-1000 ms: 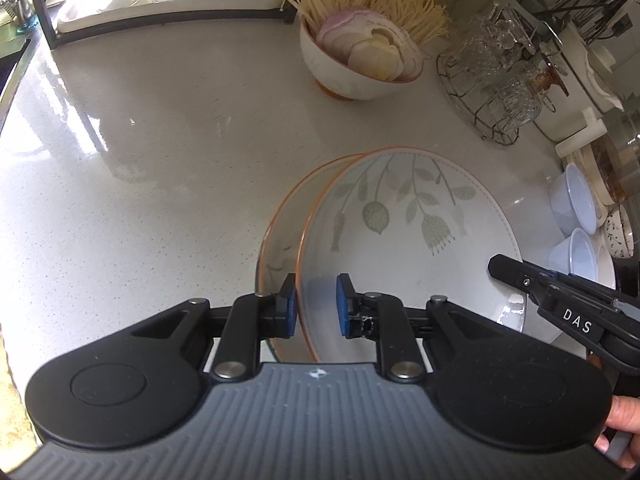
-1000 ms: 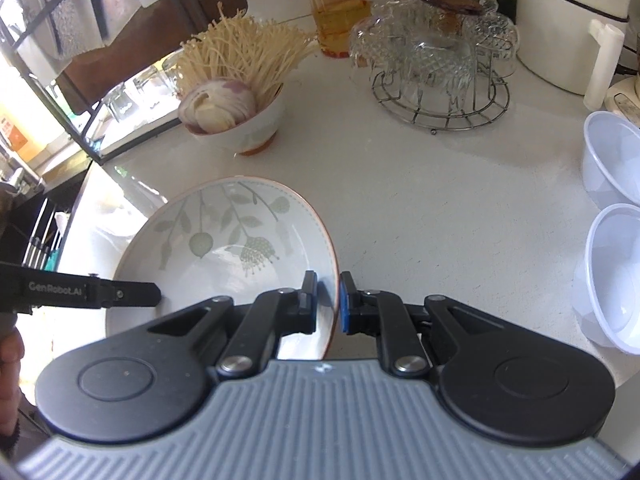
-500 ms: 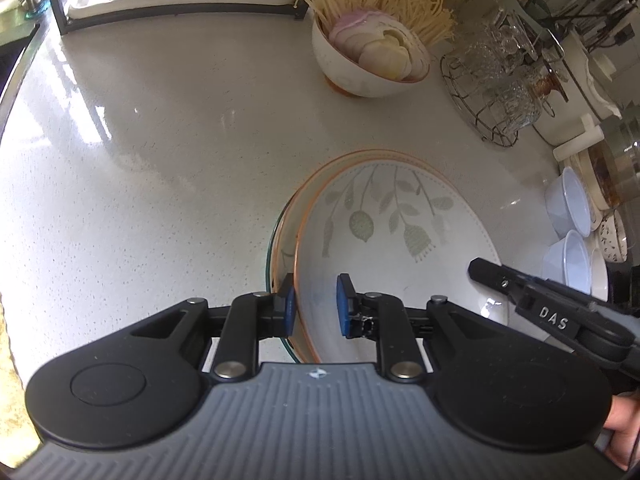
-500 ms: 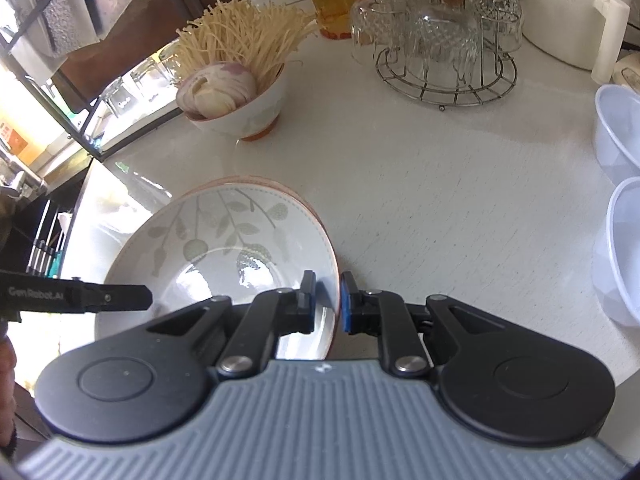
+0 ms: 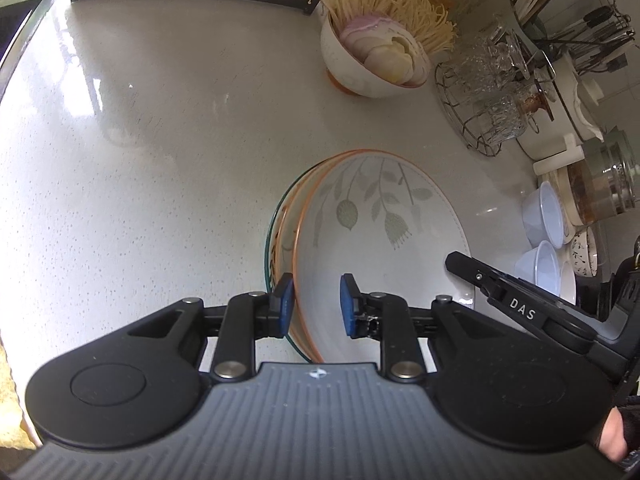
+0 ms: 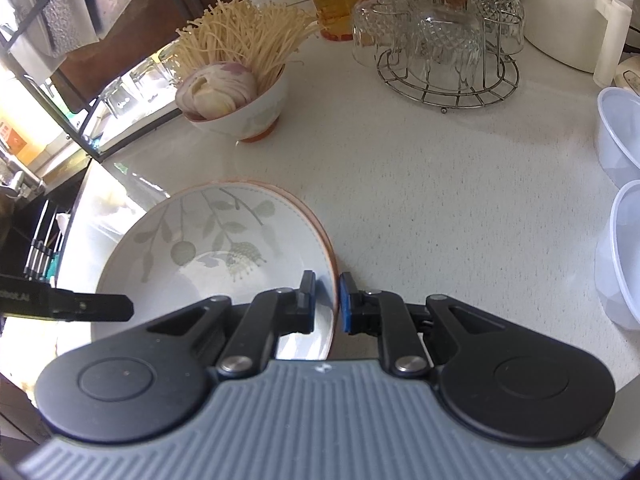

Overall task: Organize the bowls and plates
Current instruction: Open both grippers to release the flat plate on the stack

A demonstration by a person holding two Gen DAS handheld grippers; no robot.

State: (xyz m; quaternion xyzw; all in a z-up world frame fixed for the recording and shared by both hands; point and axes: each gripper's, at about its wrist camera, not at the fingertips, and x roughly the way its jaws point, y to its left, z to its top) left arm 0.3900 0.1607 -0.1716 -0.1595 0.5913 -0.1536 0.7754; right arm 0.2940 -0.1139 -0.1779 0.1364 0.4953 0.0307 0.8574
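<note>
A glossy white ceramic plate (image 5: 384, 240) with grey-green leaf print and an orange rim sits nested on other rimmed plates on the speckled stone counter (image 5: 140, 160). The left gripper (image 5: 315, 304) straddles the plate's left rim, its jaws opening and the blue pads off it. The right gripper (image 6: 325, 302) is clamped on the plate's right rim. A heaped bowl (image 6: 248, 116) stands far, and a wire rack of cut-glass cups (image 6: 448, 64) far right.
</note>
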